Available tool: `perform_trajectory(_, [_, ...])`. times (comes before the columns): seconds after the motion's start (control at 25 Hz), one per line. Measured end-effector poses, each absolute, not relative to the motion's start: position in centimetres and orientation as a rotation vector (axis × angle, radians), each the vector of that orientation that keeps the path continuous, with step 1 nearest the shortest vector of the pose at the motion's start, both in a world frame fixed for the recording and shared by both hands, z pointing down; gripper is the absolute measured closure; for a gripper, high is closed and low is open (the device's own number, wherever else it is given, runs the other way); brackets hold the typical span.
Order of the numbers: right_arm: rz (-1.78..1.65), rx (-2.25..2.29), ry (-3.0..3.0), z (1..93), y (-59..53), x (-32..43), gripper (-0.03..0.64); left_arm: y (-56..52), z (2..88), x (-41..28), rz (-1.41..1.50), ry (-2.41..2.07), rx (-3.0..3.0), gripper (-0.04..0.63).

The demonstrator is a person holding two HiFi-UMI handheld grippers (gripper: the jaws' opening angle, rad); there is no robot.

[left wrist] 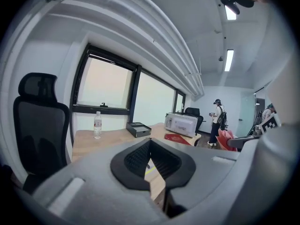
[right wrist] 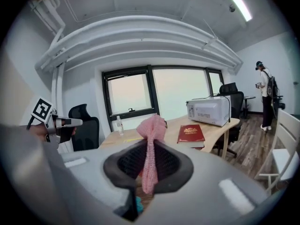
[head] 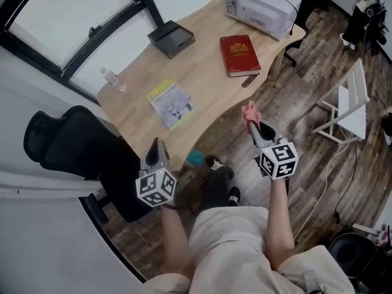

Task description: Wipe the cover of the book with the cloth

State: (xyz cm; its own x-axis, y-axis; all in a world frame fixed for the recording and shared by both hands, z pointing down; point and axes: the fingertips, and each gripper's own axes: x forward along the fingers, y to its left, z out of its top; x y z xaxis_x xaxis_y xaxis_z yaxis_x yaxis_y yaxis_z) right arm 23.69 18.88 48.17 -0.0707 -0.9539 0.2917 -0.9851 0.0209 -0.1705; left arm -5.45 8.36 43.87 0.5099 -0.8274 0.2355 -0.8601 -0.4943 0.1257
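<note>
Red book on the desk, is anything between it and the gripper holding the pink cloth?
Nothing visible does. The right gripper, shut on the pink cloth, hangs just off the desk edge, and only bare desk top lies between it and the red book. The yellow booklet sits well off to the left.

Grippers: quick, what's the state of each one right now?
Left gripper: closed, nothing between its jaws.
Right gripper: closed on the pink cloth, held above the floor short of the table.

bright, even | daylight from window (head: 67, 17), ceiling strips (right wrist: 239, 3) | fisheye edges dark, bent
</note>
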Motion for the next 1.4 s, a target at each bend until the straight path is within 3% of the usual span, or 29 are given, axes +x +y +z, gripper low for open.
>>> perform_trajectory(0.48, [0.477, 1.735, -2.221, 52.0, 2.0, 23.6, 0.586, -6.3, 48.8, -1.8, 0.225, -1.406, 2.353, 0.589])
perform_trajectory(0.8, [-0.021, 1.081, -2.094, 55.8, -9.6, 14.7, 0.584, -14.2, 50.7, -5.9, 0.268, -1.422, 2.301, 0.589])
perform_trajectory(1.04, [-0.114, 0.773, -2.121, 58.7, -13.3, 10.3, 0.584, -14.7, 54.7, -6.2, 0.456, -1.319, 2.355, 0.589])
perform_trajectory(1.4, [-0.185, 0.448, -2.084, 65.2, -15.9, 6.0, 0.584, -11.1, 63.6, -3.4, 0.515, -1.177, 2.202, 0.589])
